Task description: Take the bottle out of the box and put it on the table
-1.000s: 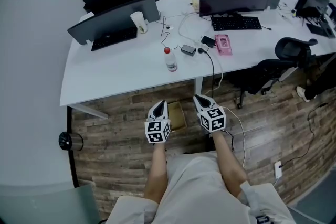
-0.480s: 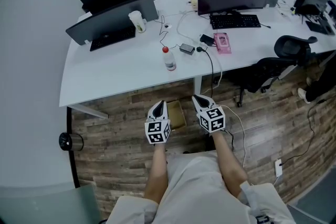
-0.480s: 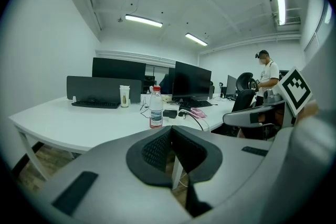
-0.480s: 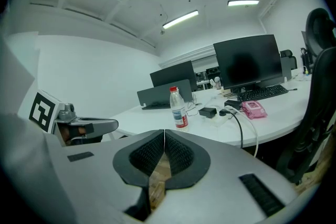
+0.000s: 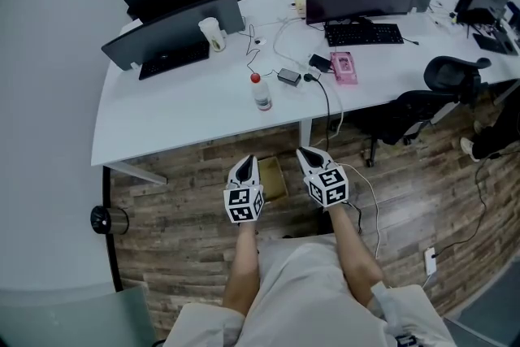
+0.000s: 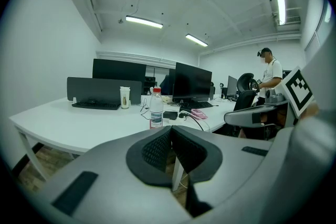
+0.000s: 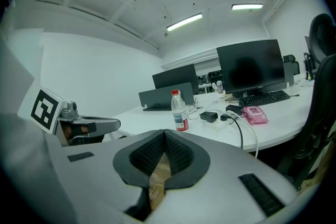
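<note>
On a white desk (image 5: 179, 106) in an office, in the head view, a clear plastic bottle (image 5: 261, 93) with a red cap stands upright. Its long axis is vertical and the cap points up. It stands towards the desk's front edge, just in front of a black power brick (image 5: 290, 77). Below that edge, on the wooden floor (image 5: 187, 207), a brown cardboard box (image 5: 273, 177) lies between the left tool (image 5: 249, 161) and the right tool (image 5: 301, 152). Both tools are well apart from the bottle.

In the left gripper view, the left tool's two dark padded jaws are pressed together with nothing between them. The bottle stands upright on the desk beyond them, cap up, with a paper cup (image 6: 124, 97) to its left.

In the right gripper view, the right tool's jaws meet at their tips, clenched on nothing. The bottle stands upright on the desk beyond them, cap up, to the left of a pink object (image 7: 254, 114) and a keyboard (image 7: 262, 97).
</note>
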Action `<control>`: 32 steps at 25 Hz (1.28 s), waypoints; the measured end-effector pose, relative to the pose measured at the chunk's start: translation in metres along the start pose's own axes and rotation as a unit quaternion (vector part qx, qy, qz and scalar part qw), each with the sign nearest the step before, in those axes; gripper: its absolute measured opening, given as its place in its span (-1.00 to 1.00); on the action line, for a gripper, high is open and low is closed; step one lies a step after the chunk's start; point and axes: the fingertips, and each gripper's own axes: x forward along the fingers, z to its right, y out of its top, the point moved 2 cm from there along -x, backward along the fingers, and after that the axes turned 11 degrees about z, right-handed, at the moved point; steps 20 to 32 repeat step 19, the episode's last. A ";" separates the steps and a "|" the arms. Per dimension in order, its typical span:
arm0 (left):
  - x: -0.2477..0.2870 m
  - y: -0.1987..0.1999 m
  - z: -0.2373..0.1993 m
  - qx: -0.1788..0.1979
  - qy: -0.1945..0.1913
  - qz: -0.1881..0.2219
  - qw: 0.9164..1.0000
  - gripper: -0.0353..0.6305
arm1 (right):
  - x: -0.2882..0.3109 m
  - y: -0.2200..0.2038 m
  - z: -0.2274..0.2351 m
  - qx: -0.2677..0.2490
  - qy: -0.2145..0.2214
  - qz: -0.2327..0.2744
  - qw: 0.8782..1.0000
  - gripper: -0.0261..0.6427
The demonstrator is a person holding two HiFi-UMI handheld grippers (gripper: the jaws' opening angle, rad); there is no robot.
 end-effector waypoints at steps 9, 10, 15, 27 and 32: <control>0.001 -0.002 0.006 0.001 -0.007 0.001 1.000 -0.85 | -0.004 0.002 0.002 -0.008 -0.001 0.006 1.000 -0.81; 0.002 -0.002 0.006 0.001 -0.009 0.002 1.000 -0.85 | -0.004 0.002 0.003 -0.007 -0.003 0.005 1.000 -0.81; 0.003 -0.001 0.007 0.000 -0.009 0.002 1.000 -0.85 | -0.003 0.002 0.002 -0.007 0.000 0.002 1.000 -0.81; 0.002 0.000 0.006 -0.002 -0.006 0.002 1.000 -0.85 | -0.002 0.003 -0.001 -0.010 0.006 0.000 1.000 -0.81; 0.002 0.000 0.006 -0.002 -0.006 0.002 1.000 -0.85 | -0.002 0.003 -0.001 -0.010 0.006 0.000 1.000 -0.81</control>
